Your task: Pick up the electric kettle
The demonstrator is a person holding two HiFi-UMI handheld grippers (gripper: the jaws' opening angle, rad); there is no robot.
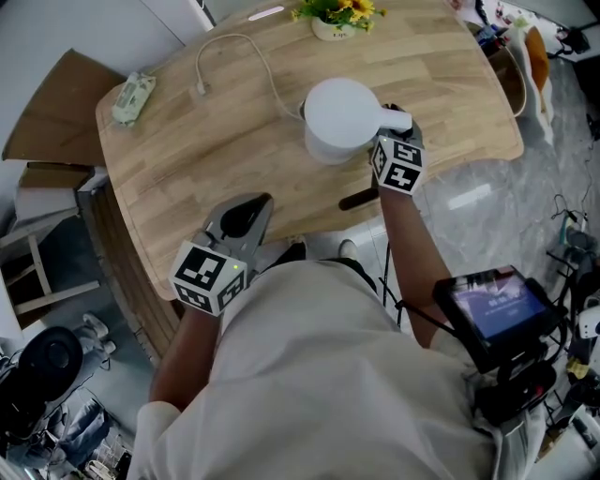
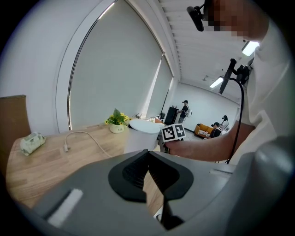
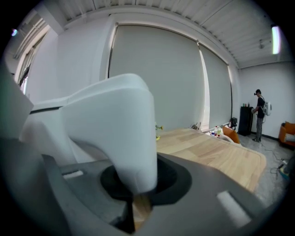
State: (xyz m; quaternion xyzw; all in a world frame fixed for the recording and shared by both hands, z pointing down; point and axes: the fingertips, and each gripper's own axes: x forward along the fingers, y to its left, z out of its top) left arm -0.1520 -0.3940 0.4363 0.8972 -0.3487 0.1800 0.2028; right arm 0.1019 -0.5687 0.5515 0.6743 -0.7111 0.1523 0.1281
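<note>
I see the white electric kettle [image 1: 339,117] standing upright on the wooden table [image 1: 206,178], a little right of the table's middle, with its handle [image 3: 126,138] turned toward the table's near right edge. My right gripper [image 1: 394,120] reaches in over that edge, its jaws clamped on the handle, which fills the gap between them. My left gripper [image 1: 240,219] hovers over the table's near edge, jaws together with nothing between them. A white cable [image 1: 234,52] trails across the table's far side, a flower pot [image 1: 333,26] sits at its far edge, and a green packet [image 1: 133,97] lies at its left end.
</note>
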